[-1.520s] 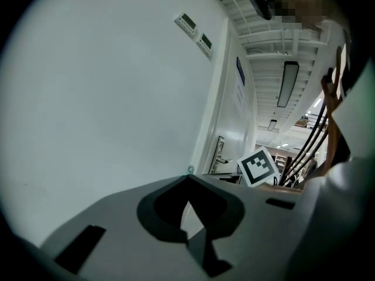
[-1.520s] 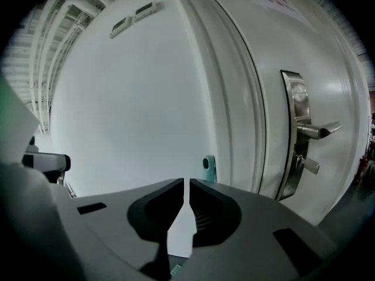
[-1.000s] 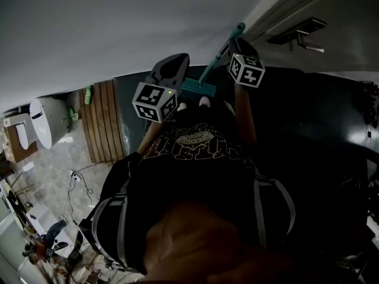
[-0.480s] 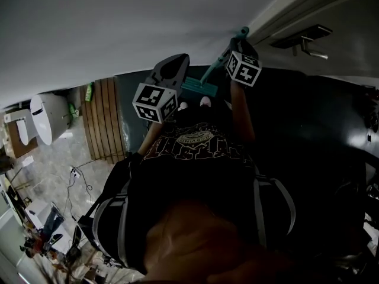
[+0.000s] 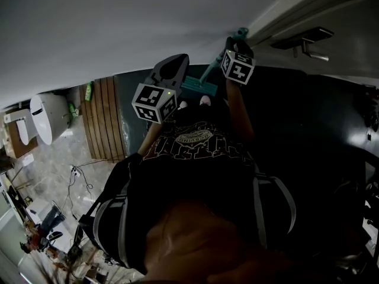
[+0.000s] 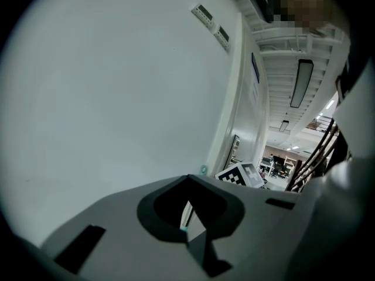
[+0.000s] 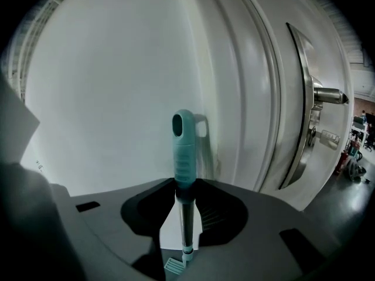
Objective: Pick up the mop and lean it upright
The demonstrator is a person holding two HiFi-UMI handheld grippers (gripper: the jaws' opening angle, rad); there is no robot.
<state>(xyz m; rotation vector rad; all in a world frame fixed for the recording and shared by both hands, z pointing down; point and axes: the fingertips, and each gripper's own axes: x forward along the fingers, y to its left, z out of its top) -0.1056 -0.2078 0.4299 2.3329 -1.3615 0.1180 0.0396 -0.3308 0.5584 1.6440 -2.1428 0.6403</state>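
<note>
The teal mop stands leaning against the white wall (image 5: 118,22) beside the door frame. Its grip (image 5: 240,33) rests on the wall and its flat head (image 5: 198,87) lies on the dark floor. In the right gripper view the ribbed grip (image 7: 184,151) rises upright between the jaws, with a gap on each side. My right gripper (image 5: 235,43) (image 7: 184,215) is open around the shaft just below the grip. My left gripper (image 5: 176,63) (image 6: 188,215) hangs to the left of the mop head, shut on nothing, pointing at the wall.
A white door with a metal lever handle (image 5: 305,40) (image 7: 325,93) stands right of the mop. A slatted wooden mat (image 5: 103,120), a white fixture (image 5: 44,120) and loose cables (image 5: 77,179) lie on the floor at the left. The person's dark torso fills the lower middle.
My right gripper has shifted a little left and up along the mop's shaft. The mop stays against the wall and the left gripper has not moved.
</note>
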